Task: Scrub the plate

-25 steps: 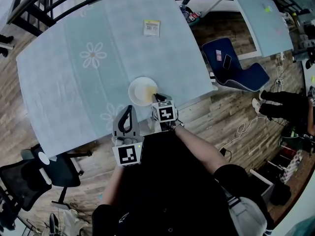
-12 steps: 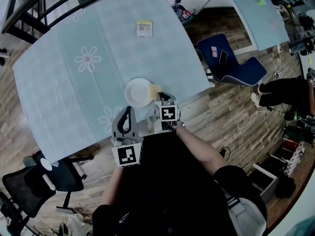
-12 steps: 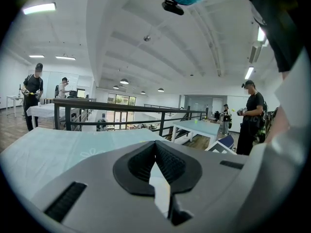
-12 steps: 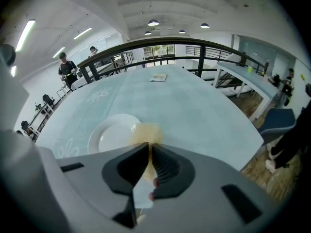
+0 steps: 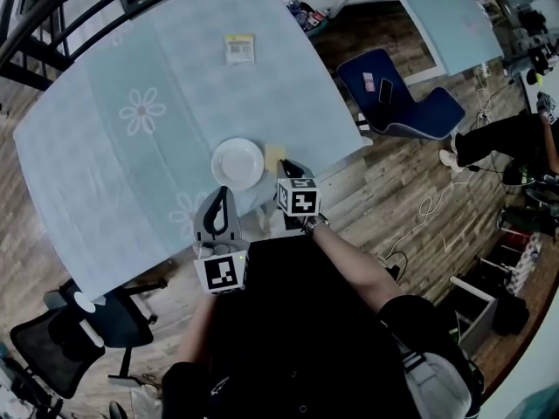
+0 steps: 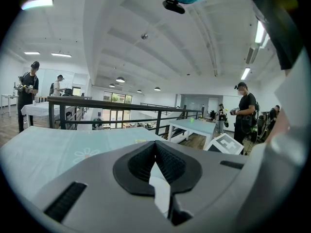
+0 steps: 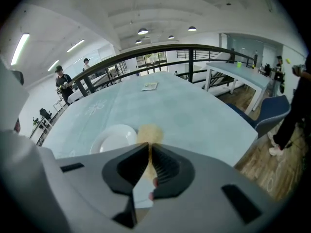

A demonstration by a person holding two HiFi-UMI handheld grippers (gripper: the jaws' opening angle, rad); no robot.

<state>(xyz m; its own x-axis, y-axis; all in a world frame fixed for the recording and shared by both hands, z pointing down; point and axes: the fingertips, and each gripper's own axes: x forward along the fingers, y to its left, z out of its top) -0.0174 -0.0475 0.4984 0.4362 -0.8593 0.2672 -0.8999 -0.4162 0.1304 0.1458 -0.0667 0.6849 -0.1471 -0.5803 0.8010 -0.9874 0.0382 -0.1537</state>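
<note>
As I look down from the head view, I see the white plate (image 5: 238,164) on the light blue table (image 5: 131,147), near the edge by me. The yellow sponge (image 5: 274,154) lies just beside the plate at 3 o'clock, on the table and not on the plate. My right gripper (image 5: 284,166) is at 5 o'clock from the plate. Its jaws are only a thin slit apart, and they pinch the near edge of the sponge. My left gripper (image 5: 224,192) is at 6 o'clock from the plate, by the table edge. Its jaws are pressed together at the tips, with nothing between them. It points out across the room, not down at the plate. Far off at 12 o'clock from the plate, a small packet (image 5: 238,48) lies flat on the table.
</note>
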